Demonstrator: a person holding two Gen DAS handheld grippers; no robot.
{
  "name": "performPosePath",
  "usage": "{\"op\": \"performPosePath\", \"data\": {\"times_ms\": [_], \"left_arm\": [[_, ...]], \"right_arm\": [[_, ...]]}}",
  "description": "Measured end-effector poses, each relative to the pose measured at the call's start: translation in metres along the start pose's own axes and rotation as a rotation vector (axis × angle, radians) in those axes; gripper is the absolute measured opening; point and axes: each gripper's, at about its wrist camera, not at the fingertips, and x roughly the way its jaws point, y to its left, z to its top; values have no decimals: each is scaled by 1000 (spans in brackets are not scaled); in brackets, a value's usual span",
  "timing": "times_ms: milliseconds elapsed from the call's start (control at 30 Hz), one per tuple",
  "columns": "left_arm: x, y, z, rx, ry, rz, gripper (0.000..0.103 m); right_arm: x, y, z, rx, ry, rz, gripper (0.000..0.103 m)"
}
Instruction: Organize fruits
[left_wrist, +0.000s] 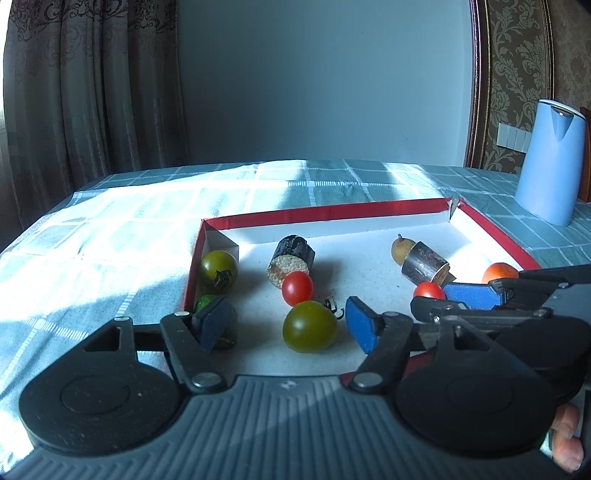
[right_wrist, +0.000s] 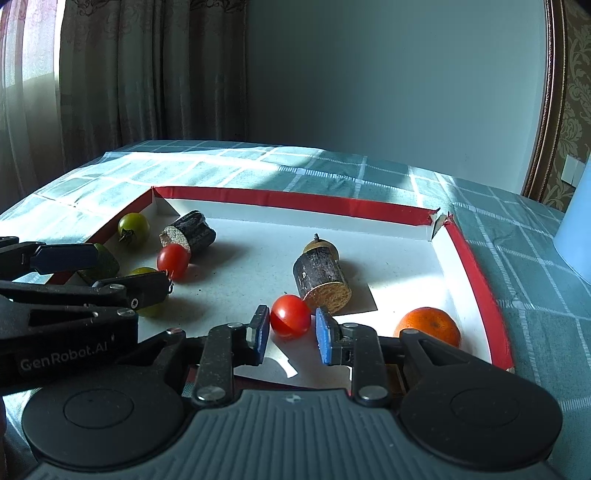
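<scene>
Sunlit table in a teal checked cloth (left_wrist: 155, 206), curtains and a grey wall behind, carries a shallow red-rimmed cardboard tray (right_wrist: 288, 201) of fruit.

The left gripper (left_wrist: 284, 323) is spread wide around a large green tomato (left_wrist: 309, 325) near the tray's near edge, touching neither side; its left finger hides most of a small green fruit (left_wrist: 205, 303) at the tray's left wall. The right gripper (right_wrist: 290, 334) stands partly open with a red cherry tomato (right_wrist: 290, 316) between its blue pads (right_wrist: 325, 341), contact unclear. Another red cherry tomato (left_wrist: 297, 288) touches a dark cut cane piece (left_wrist: 291, 260); a second cane piece (right_wrist: 321, 282) half covers a yellowish fruit (right_wrist: 322, 246). An orange citrus fruit (right_wrist: 430, 325) lies near the right wall, a green tomato (right_wrist: 133, 228) in the far-left corner. Open floor remains along the tray's far edge. A pale blue jug (left_wrist: 550, 162) stands at the table's right edge.
</scene>
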Motion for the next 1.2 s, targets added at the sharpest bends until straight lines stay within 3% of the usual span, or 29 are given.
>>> {"op": "performPosePath", "data": {"times_ms": [33, 100, 167, 200, 300, 333, 400, 733, 1200], "left_arm": [[-1, 0, 0, 0, -2, -1, 73], [-4, 1, -2, -5, -11, 10, 86], [-9, 1, -3, -5, -27, 10, 89], [-12, 1, -4, -2, -31, 8, 90], [-18, 3, -7, -18, -29, 4, 90], [-20, 5, -8, -27, -26, -5, 91], [-24, 7, -10, -41, -24, -18, 95], [-38, 5, -21, -43, -21, -28, 99], [-45, -1, -27, -19, -32, -26, 103]], "right_arm": [[-2, -1, -1, 6, -1, -1, 27], [-6, -4, -3, 20, -4, -1, 28], [-11, -7, -5, 34, -14, -3, 30], [-13, -9, -5, 38, -17, -3, 34], [-25, -13, -10, 65, -38, -15, 59], [-29, -14, -11, 67, -49, -17, 61], [-40, -16, -12, 75, -78, -19, 61], [-64, -22, -27, 119, -91, -12, 72], [-70, -25, -43, 161, -67, -13, 73]]}}
